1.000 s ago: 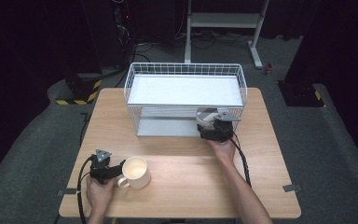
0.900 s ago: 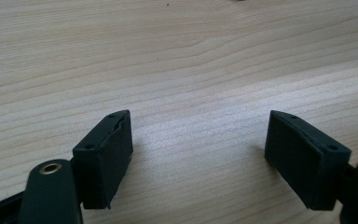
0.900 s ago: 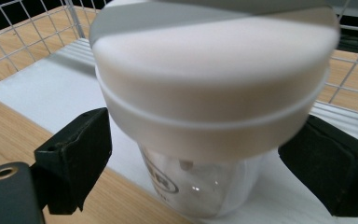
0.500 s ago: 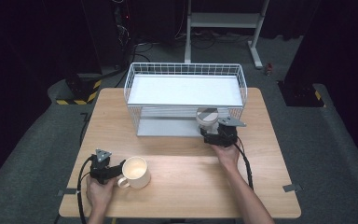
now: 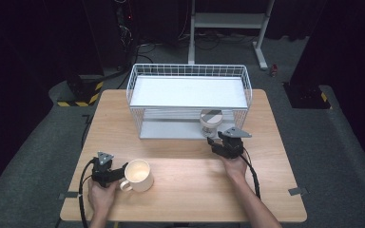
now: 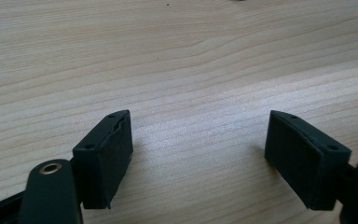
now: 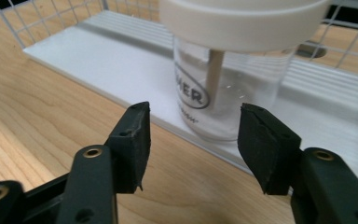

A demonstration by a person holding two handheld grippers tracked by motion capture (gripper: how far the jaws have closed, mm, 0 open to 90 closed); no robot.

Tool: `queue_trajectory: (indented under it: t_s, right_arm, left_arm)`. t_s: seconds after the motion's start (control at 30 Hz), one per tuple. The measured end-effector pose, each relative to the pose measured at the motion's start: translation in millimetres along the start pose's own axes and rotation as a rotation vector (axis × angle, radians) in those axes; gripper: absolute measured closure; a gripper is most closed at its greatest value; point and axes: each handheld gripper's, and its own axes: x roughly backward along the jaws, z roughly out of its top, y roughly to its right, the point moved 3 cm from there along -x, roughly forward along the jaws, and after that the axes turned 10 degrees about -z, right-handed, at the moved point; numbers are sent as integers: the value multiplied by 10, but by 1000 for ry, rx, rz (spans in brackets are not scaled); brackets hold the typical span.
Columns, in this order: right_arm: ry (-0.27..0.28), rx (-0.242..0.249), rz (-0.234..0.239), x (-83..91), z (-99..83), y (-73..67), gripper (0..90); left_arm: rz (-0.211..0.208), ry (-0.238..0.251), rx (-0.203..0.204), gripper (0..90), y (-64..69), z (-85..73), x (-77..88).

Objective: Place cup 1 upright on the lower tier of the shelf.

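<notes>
A clear glass jar with a white lid and a wooden stick inside stands on the lower white plate of a wire rack. In the high view the jar sits at the rack's front right. My right gripper is open, just short of the jar, with nothing between its fingers; in the high view the right gripper rests on the table in front of the rack. A cream mug stands near the front left. Beside the mug, my left gripper points at its handle side. The left gripper is open over bare wood.
The wooden table has free room across its middle and right front. The rack's upper shelf is a bare white sheet with a wire rim. Cables trail from both grippers toward the front edge.
My right gripper has drawn back from the jar toward the table's front, and the jar stays on the rack's lower plate. The left gripper and mug have not moved.
</notes>
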Motion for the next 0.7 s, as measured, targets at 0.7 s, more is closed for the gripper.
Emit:
queue_trajectory:
  t_s: [0.7]
  right_arm:
    - [-40, -20, -11, -316, 103, -24, 543]
  left_arm:
    - [-1, -1, 2, 236, 1, 0, 0]
